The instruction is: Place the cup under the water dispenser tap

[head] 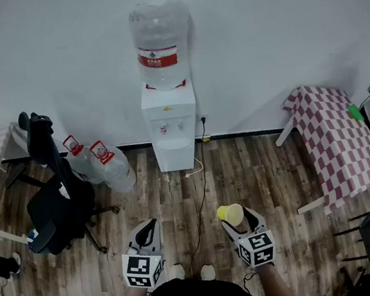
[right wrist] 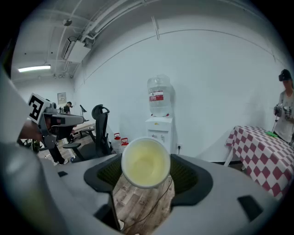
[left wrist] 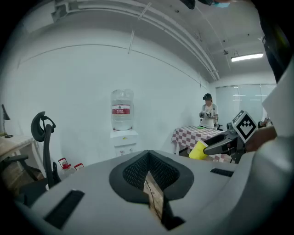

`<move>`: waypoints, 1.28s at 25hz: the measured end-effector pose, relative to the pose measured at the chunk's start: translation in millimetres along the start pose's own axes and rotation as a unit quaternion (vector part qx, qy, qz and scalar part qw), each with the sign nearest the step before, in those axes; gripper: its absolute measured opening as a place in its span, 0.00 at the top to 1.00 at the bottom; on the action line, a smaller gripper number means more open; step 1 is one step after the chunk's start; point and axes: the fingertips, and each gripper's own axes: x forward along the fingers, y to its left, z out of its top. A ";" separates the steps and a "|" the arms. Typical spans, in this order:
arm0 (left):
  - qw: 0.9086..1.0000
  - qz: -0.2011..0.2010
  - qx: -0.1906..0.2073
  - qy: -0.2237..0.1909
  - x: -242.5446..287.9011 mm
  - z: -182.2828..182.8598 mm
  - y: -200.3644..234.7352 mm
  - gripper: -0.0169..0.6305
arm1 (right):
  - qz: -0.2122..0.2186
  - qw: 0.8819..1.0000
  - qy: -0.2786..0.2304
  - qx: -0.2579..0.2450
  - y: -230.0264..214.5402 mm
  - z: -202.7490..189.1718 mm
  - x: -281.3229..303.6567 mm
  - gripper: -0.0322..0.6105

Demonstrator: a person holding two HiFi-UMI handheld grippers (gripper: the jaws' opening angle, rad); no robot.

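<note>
Right claw [head: 239, 220] is gripping the yellow cup [head: 230, 214], so pickup's done. It's hanging well apart from the water dispenser [head: 175, 149], so getting it under the tap [head: 164, 130] is remaining. Left claw [head: 146, 237] is sitting closed, empty.

Left gripper [head: 147, 231] closed, right gripper [head: 239, 217] clamped.

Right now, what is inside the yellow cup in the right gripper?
Nothing visible: the yellow cup faces the camera, and its pale inner wall and bottom look bare. Its outside is hidden behind the rim.
</note>
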 end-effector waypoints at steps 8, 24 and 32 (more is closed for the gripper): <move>1.000 -0.001 0.003 -0.013 0.7 4.9 26.4 0.95 | -0.004 1.000 -0.010 -0.010 19.9 19.2 15.8 0.42; 0.999 -0.030 0.003 -0.030 -9.2 1.9 64.2 0.95 | -0.035 0.999 -0.021 -0.016 52.5 35.8 18.5 0.42; 0.999 -0.042 -0.006 -0.025 -25.4 -19.9 90.6 0.95 | -0.055 0.998 -0.018 -0.005 73.7 29.1 16.4 0.42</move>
